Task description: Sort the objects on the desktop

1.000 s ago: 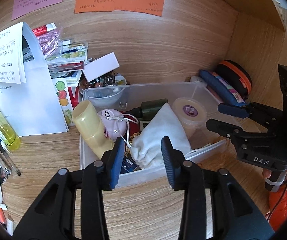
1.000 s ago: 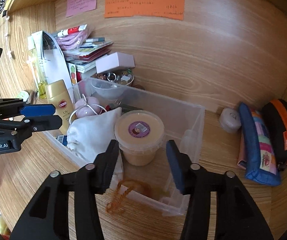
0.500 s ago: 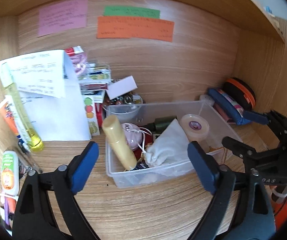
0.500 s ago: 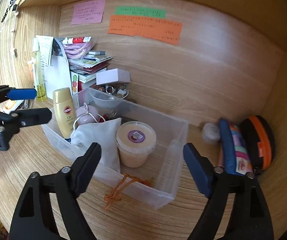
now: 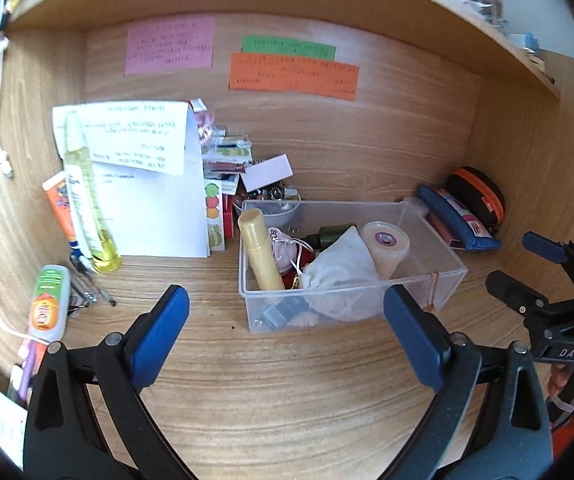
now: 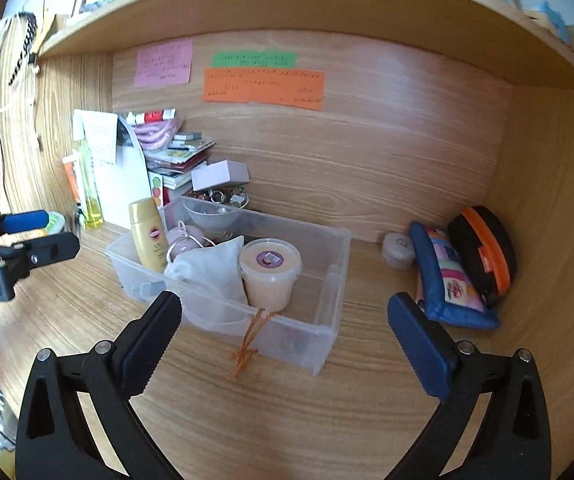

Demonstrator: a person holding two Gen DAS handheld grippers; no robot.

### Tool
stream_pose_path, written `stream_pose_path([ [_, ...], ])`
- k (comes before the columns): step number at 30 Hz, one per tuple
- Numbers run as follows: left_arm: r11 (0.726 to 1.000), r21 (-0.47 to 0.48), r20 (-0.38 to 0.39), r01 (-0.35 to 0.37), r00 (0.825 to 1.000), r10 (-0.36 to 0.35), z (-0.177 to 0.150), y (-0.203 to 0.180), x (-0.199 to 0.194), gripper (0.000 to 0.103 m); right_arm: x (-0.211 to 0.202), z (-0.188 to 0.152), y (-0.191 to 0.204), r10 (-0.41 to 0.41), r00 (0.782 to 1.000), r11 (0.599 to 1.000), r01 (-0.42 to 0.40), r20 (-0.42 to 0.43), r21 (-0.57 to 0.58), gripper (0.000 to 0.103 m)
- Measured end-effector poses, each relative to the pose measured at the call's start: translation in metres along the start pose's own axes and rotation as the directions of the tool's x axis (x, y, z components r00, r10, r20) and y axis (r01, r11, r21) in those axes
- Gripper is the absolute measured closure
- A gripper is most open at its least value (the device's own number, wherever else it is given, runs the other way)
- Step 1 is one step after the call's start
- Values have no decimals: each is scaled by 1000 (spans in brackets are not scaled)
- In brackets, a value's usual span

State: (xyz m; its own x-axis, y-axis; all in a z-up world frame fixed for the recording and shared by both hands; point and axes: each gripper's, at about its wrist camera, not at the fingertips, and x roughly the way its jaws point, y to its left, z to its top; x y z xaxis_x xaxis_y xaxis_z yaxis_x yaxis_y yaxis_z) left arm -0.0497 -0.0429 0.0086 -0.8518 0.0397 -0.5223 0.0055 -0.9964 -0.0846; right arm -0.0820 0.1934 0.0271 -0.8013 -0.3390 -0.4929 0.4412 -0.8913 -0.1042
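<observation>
A clear plastic box [image 5: 351, 202] [image 6: 335, 280] stands on the wooden desk. It holds a gold sunscreen bottle [image 5: 261, 252] [image 6: 149, 234], a white cloth pouch [image 5: 343, 268] [image 6: 211, 268], a lidded tub with a purple label [image 5: 385, 244] [image 6: 271, 272] and a pink pouch [image 5: 283, 244]. An orange string [image 6: 249, 344] hangs over the front wall. My left gripper [image 5: 285, 312] [image 6: 43, 234] hovers in front of the box, its jaws opening wide with nothing between them. My right gripper [image 6: 285, 312] [image 5: 523, 264] is to the right of the left, jaws likewise opening and empty.
A blue pencil case [image 5: 459, 220] and a black-and-orange case [image 5: 479, 196] lie in the right corner. A white paper bag [image 5: 147, 184], a tall yellow bottle [image 5: 91, 208], tubes [image 5: 49, 300] and stacked books [image 6: 179, 156] crowd the left. A shelf runs overhead.
Both grippers have backed away from the box and risen, so more of the desk shows. Their jaws went from narrow to wide open.
</observation>
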Motion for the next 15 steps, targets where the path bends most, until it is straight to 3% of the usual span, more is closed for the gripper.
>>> stream_pose_path([
  [7,998,41,82,-55,995,51,-10,-24,-34,2,-30,-11,8,-36,999,999,36,35,17,0],
  [15,999,27,116,-46,992,42,-17,-38,-50,1,-62,-18,12,-54,994,998,50,96,42,0],
])
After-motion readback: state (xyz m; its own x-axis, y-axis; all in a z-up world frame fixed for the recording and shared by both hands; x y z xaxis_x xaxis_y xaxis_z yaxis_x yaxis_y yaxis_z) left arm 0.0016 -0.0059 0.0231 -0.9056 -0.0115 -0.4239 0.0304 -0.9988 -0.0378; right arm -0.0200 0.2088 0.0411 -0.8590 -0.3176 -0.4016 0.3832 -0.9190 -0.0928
